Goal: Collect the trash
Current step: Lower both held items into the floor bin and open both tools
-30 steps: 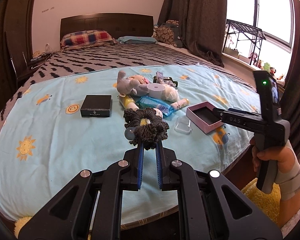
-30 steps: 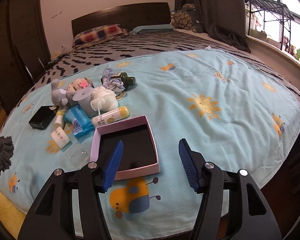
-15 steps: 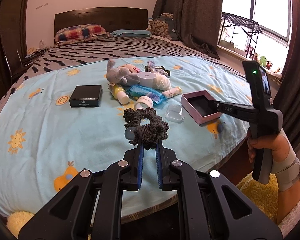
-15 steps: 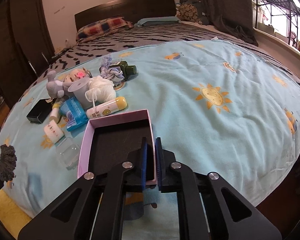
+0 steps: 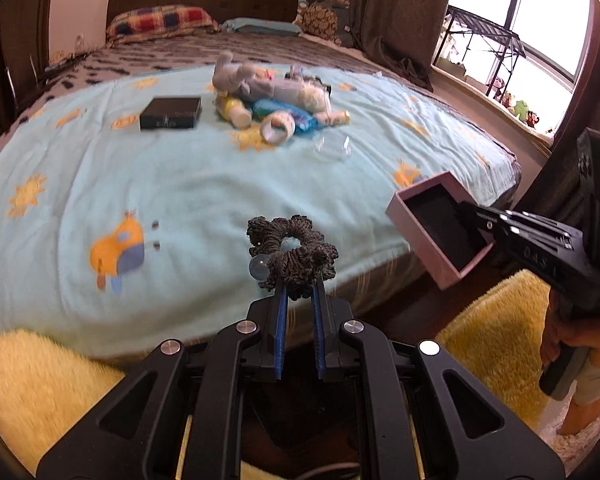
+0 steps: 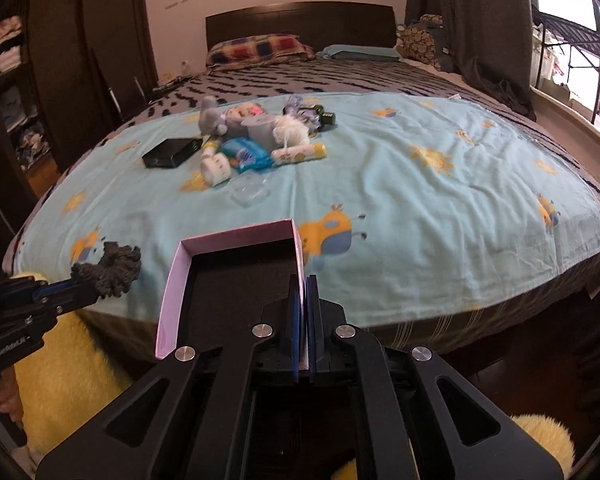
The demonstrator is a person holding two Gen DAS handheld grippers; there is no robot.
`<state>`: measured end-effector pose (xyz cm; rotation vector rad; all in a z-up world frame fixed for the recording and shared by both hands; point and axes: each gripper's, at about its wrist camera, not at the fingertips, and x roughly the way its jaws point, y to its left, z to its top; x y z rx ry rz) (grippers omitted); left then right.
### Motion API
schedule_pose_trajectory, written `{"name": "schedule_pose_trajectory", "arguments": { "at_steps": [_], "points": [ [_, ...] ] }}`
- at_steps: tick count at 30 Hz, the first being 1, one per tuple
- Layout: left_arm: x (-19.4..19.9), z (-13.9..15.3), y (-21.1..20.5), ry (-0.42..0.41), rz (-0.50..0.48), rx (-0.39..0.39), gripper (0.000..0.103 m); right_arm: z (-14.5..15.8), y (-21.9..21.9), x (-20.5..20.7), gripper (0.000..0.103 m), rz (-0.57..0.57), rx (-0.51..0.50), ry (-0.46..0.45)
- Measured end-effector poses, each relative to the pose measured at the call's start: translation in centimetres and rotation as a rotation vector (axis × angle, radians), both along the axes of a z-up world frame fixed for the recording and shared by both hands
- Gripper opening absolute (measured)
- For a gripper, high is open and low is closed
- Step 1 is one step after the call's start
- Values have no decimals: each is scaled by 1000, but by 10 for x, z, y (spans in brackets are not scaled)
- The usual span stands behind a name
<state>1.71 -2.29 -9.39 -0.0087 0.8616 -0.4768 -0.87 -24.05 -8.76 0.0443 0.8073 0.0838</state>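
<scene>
Black box [image 5: 171, 113] lies left of toy pile [image 5: 276, 96].

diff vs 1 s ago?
The right gripper closed on a wall of the pink box and lifted it off the bed toward the near edge. The left gripper also drew back, still clamped on the dark scrunchie. The clutter pile and black box stayed put.

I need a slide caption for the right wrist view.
Right gripper clamps the pink box wall above the bed edge.
</scene>
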Motion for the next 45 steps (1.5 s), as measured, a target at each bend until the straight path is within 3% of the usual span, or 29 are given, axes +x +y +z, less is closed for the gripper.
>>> {"name": "schedule_pose_trajectory", "arguments": {
  "at_steps": [4,11,20,27,33,35,37,42,45],
  "points": [
    [-13,-18,5,63,5,8,10,-18,13,-17,4,21,-6,56],
    [-26,-66,5,211,-9,49,10,-76,32,-24,4,41,-13,236],
    [-15,-120,-14,357,-40,82,10,-135,40,-21,4,22,-23,396],
    [-11,-139,-23,385,-50,87,17,-152,52,-12,8,28,-5,405],
    [-14,-136,-23,372,-46,86,24,-155,64,5,10,21,2,406],
    [-10,-130,-22,365,-42,86,26,-151,54,9,14,20,8,401],
    [-7,-123,-19,358,-36,84,30,-147,50,11,38,20,15,390],
    [-5,-107,-11,323,-17,73,39,-125,45,14,48,22,18,356],
    [-6,-88,-3,278,-2,65,53,-96,41,13,66,20,1,288]
  ]
}}
